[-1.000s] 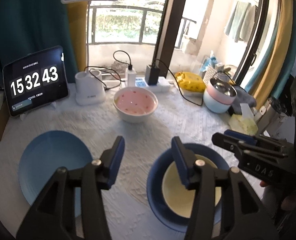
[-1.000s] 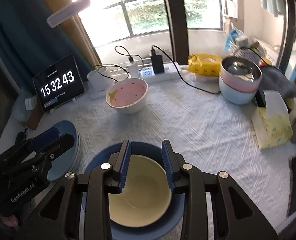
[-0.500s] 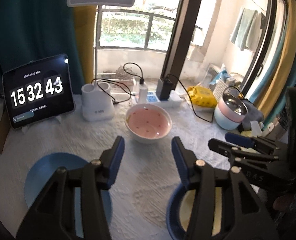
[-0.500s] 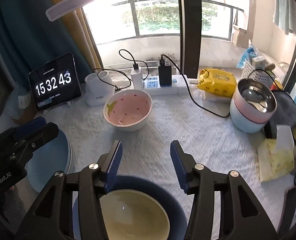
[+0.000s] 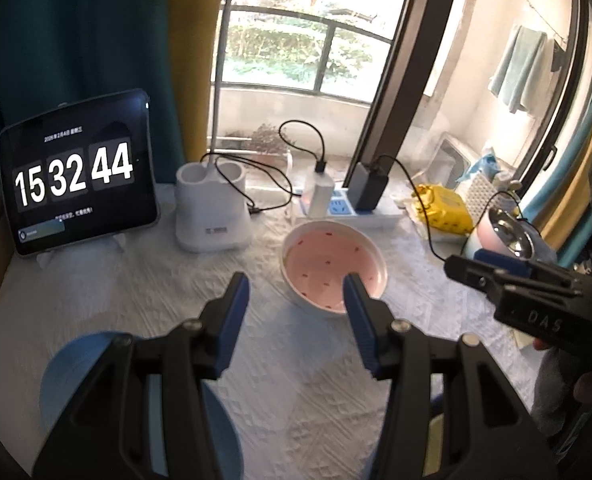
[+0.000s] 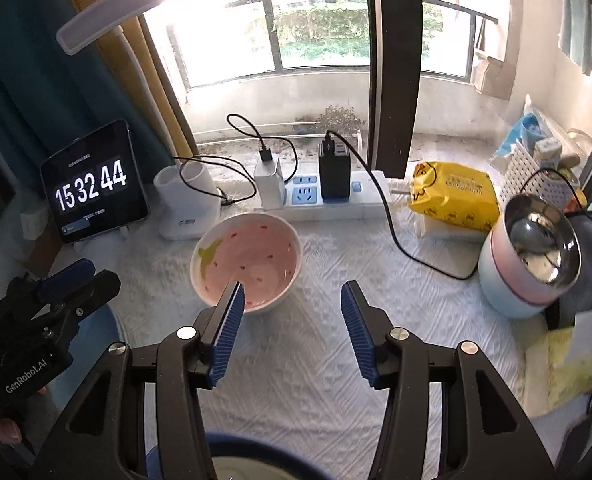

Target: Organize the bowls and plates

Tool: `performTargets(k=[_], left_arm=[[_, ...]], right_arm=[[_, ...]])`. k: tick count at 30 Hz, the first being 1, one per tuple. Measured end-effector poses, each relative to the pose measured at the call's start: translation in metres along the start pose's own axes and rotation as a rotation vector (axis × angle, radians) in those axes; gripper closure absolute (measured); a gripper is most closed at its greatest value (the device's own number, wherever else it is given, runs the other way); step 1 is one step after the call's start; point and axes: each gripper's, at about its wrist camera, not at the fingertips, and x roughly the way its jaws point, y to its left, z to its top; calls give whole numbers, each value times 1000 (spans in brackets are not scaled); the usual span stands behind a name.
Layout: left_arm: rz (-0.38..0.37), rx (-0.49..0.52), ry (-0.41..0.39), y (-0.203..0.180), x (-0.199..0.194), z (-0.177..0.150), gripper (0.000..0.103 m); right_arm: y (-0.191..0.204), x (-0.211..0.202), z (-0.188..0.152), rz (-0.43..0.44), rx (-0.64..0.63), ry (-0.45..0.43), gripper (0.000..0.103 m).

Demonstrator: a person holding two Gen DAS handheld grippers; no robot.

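— Two grippers, both with jaws spread wide and nothing between them?
— Yes. The right gripper (image 6: pixel 292 292) hangs over the white tablecloth (image 6: pixel 335 360), its left finger crossing the near rim of the pink bowl (image 6: pixel 248 258). The left gripper (image 5: pixel 296 284) points the same way; its right finger overlaps that bowl's near side, no contact visible.
— Where are the other dishes?
— A light blue plate (image 5: pixel 68 364) lies under the left gripper, low on the left. At the bottom edge of the right view, a dark blue plate (image 6: pixel 256 446) holds a cream bowl (image 6: pixel 248 472), mostly cut off.
— And further back?
— A tablet clock (image 6: pixel 92 188) reading 15 32 44, a white lamp base (image 5: pixel 212 208), a power strip (image 6: pixel 315 196), a yellow packet (image 6: pixel 451 196) — and a steel-lined pink pot (image 6: pixel 535 256) far right.
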Motion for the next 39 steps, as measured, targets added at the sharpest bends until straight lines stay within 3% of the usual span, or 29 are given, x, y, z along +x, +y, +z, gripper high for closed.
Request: performTargets(k=[16,39], left_arm=[[61,-7,93,-1,63,12,53],[67,-26,242,-2,136,-2,53]], right_arm=[[-20,52,21,39,5,85,50],[-24,129,23,131,-9,258,50]])
